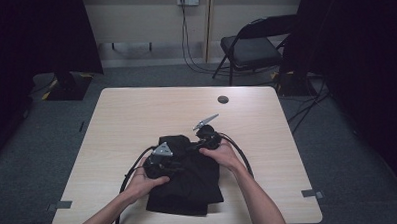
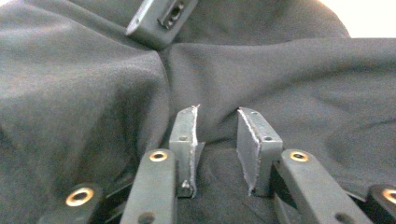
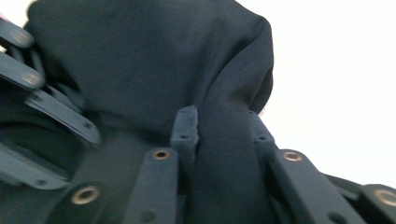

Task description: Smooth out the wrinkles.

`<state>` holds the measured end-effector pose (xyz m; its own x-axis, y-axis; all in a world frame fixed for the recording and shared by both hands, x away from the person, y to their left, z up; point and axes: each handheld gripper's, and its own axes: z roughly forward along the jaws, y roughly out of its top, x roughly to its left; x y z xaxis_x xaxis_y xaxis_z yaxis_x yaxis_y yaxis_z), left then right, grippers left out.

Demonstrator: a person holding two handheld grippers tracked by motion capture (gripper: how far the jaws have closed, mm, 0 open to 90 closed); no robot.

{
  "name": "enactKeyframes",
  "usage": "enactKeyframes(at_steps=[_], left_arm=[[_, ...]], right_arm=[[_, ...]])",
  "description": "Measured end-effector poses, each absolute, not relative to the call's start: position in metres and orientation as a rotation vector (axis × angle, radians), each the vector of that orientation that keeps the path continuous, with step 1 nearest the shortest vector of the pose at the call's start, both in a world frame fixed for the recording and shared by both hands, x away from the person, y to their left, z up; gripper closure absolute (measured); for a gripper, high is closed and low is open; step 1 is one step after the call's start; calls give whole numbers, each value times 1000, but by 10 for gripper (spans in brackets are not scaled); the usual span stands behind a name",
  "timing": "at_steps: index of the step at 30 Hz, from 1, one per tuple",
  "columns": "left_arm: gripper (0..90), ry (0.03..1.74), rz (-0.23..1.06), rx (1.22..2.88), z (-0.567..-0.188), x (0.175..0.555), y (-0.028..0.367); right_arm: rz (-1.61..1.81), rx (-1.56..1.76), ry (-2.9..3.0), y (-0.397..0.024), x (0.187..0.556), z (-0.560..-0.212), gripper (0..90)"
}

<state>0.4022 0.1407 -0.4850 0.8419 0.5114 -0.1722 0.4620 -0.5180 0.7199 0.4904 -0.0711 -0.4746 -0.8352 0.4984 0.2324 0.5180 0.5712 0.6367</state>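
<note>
The black garment [image 1: 186,180] lies bunched and partly folded on the near half of the tabletop [image 1: 136,114], directly under both tongs. The left tongs [image 1: 176,165] sit on its near left part, and the right tongs [image 1: 192,147] press into its far edge, just beyond and to the right of the left pair.

In the left gripper view, the garment [image 2: 93,93] spreads under and ahead of the left tongs [image 2: 219,149]. A ridge of cloth rises into the gap between the two pads, which stand at a narrow spacing; the fabric touches the inner faces, but whether it is actually pinched cannot be told. Farther ahead in that view, one finger of the right tongs [image 2: 161,18] lies on the cloth.

In the right gripper view, the right tongs [image 3: 222,135] are closed onto a thick fold of the garment [image 3: 154,60], which fills the space between the pads and runs up out of them. Linkage bars of the left tongs [image 3: 42,107] show at that view's left, close by.

The person's left hand [image 1: 144,181] and right hand [image 1: 223,153] hold the tools over the cloth, with cables [image 1: 131,174] trailing off toward the near edge. Well beyond the tongs a small dark round disc [image 1: 223,99] sits in the tabletop, and a folding chair [image 1: 252,47] stands on the floor past the far edge.
</note>
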Motion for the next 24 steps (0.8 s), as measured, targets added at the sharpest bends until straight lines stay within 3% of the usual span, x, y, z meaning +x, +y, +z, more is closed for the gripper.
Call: enactKeyframes(at_steps=[10, 15, 19, 22, 24], left_arm=[[705, 740, 134, 2141, -490, 397, 126], [715, 724, 198, 2133, -490, 392, 122], [714, 695, 178, 2132, -490, 392, 124], [648, 683, 135, 2126, -483, 393, 126], [543, 674, 157, 2100, -469, 387, 128]], right_arm=[[-1294, -781, -2784, -81, 462, -438, 767], [-1339, -719, -2782, -81, 444, -430, 770], [-1360, -691, -2771, -86, 431, -430, 776], [-1385, -739, -2759, -92, 435, -429, 781], [-1412, -790, -2742, -98, 445, -429, 783]])
